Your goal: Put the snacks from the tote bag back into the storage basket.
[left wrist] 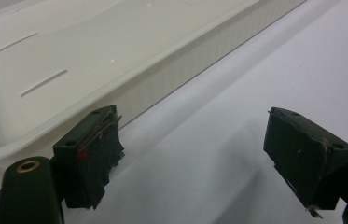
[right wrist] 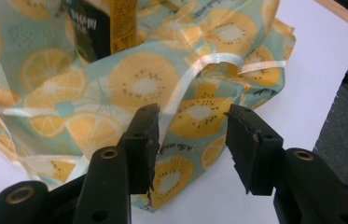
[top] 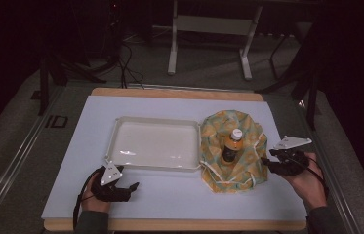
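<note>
The soft drawstring bag of thin fabric printed with yellow citrus and kiwi slices on pale green (top: 233, 151) lies slumped open on the right part of the white-covered worktop (top: 72, 146), touching the right wall of the shallow white plastic tray (top: 116, 131). A dark bottle with a yellow label and pale cap (top: 232, 145) stands upright in the middle of the bag

The right hand-held gripper (top: 270, 163) is at the bag's right edge; in the right gripper view its jaws are part-spread with a fold of fabric and a white cord (right wrist: 185, 88) between them, the pads not clearly pressing. The left hand-held gripper (top: 130, 187) rests spread and empty on the worktop just in front of the tray

Risks, as judged:
- A pinch on fabric alone may slip, as the cloth is thin and slack
- A lift or pull on one side may tip the bottle, since nothing braces it
- A drag toward the right may carry the bag to the worktop edge

Count: one bag, one bottle, one tray, two hand-held grippers
</note>
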`<control>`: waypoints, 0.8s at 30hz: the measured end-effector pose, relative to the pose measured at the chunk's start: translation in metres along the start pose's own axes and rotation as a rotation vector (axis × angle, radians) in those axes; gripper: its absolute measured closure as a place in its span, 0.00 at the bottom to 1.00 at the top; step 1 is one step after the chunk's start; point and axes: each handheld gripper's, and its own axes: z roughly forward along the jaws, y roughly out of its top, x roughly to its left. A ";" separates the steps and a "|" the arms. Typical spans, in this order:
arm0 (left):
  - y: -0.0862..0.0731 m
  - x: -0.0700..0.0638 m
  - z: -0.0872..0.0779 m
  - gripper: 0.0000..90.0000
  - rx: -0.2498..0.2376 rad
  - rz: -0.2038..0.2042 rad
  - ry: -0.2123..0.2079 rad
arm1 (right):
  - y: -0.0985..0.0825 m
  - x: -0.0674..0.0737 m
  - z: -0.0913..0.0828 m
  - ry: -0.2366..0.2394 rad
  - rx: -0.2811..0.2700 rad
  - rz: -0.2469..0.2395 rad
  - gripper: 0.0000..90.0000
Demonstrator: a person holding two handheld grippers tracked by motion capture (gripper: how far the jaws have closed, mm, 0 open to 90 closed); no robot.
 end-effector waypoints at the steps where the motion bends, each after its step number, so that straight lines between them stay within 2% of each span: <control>1: 0.000 0.000 0.000 0.21 -0.001 0.001 0.000 | 0.001 0.001 0.000 0.000 0.012 -0.010 0.60; 16: 0.000 0.000 0.000 0.21 -0.002 0.003 -0.002 | 0.025 0.002 -0.005 0.029 0.086 -0.140 0.60; 24: 0.000 0.000 0.000 0.21 -0.001 0.003 -0.001 | 0.035 0.002 -0.010 0.080 0.092 -0.181 0.59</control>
